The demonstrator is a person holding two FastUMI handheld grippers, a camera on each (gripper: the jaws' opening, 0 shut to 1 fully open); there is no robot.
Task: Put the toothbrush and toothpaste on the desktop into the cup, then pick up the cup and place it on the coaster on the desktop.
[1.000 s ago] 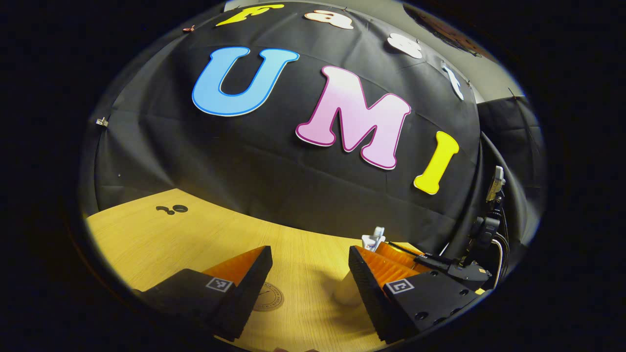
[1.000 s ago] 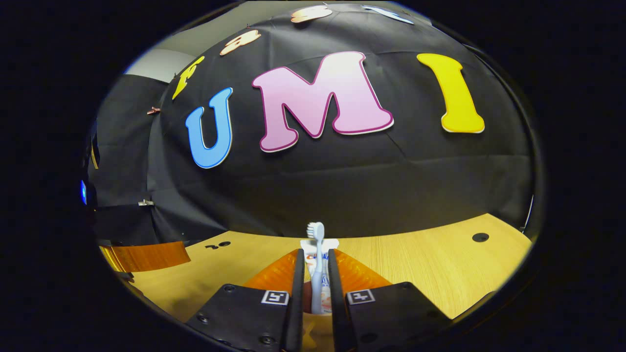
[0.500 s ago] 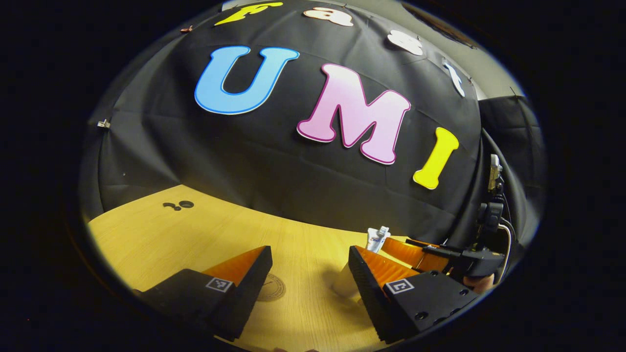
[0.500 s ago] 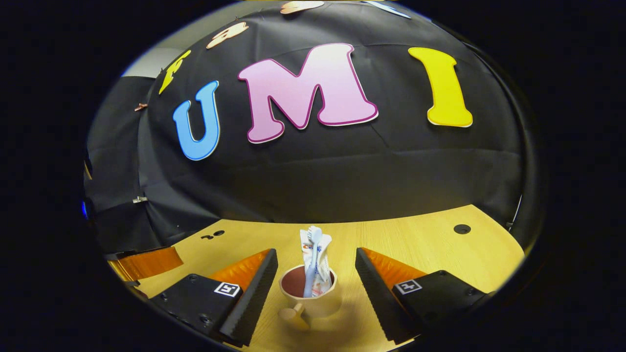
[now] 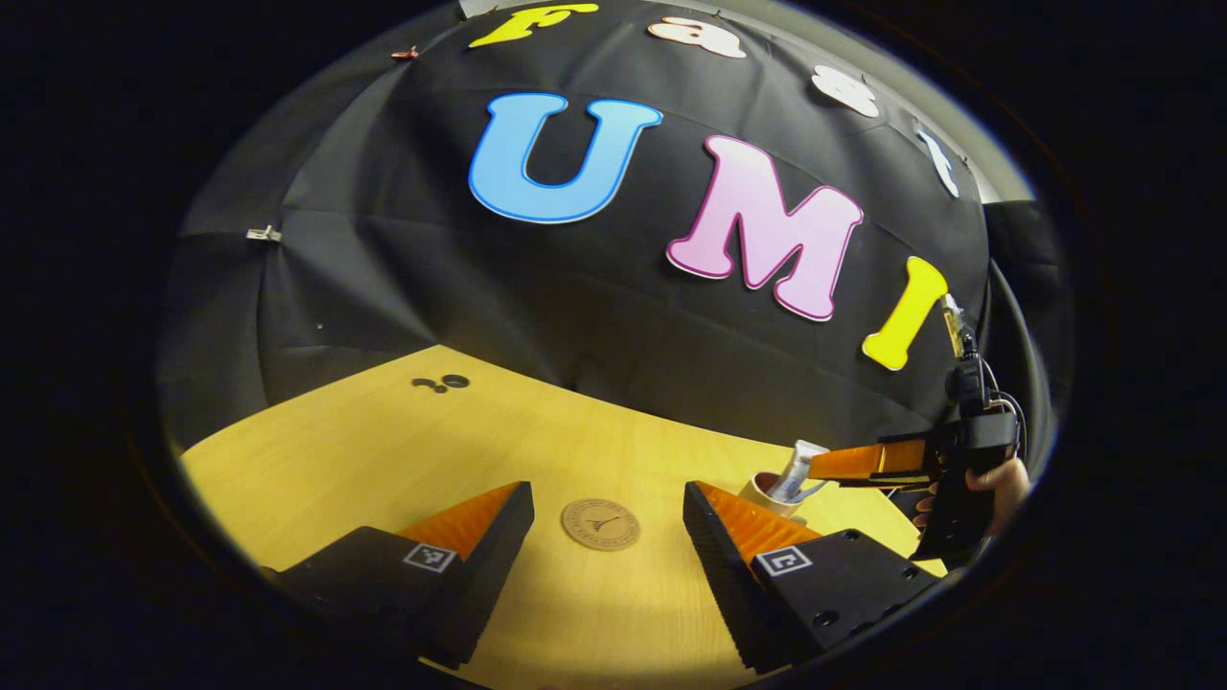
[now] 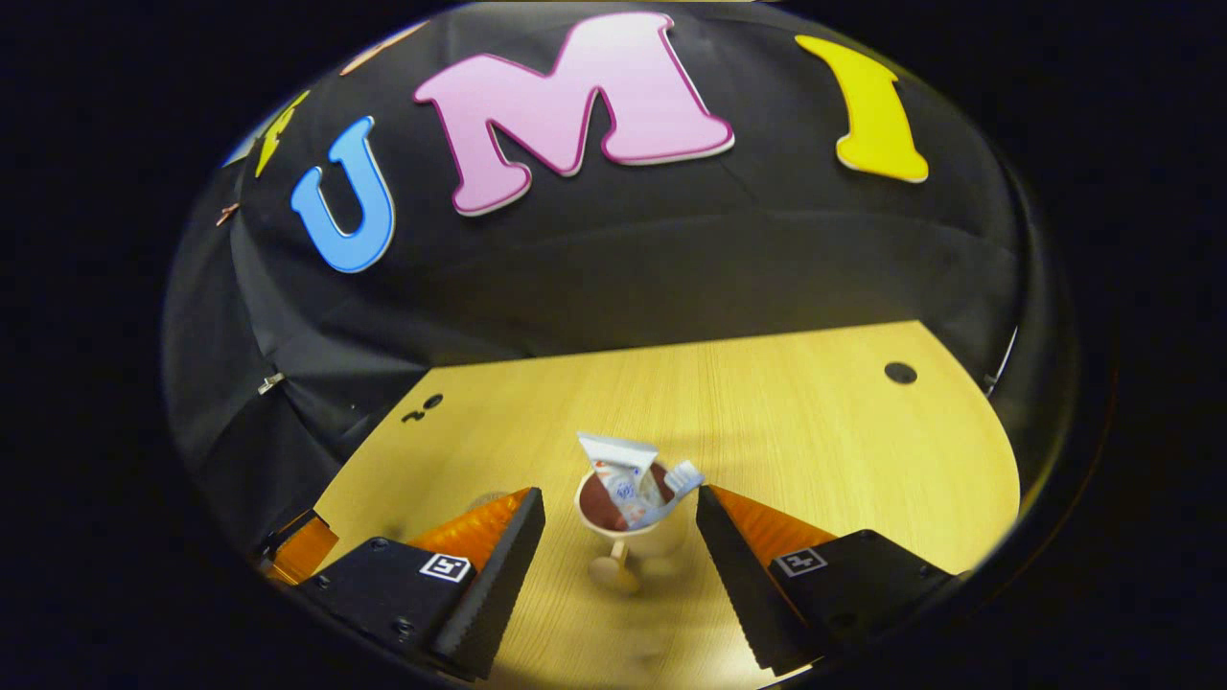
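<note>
In the right gripper view, the cup (image 6: 633,522) stands on the wooden table (image 6: 815,431) just ahead of the right gripper (image 6: 620,522), between its two fingers, whose jaws are spread wide and seem to stay clear of its sides. The toothpaste (image 6: 618,470) and the toothbrush (image 6: 676,484) lean inside the cup, and its handle points toward the near edge. In the left gripper view, the left gripper (image 5: 609,508) hangs over the table with its jaws wide and nothing between them; the round coaster (image 5: 600,524) lies bare on the table just beyond its fingers. The cup is to the right of the coaster, with a hand (image 5: 997,479) holding the right gripper further right.
</note>
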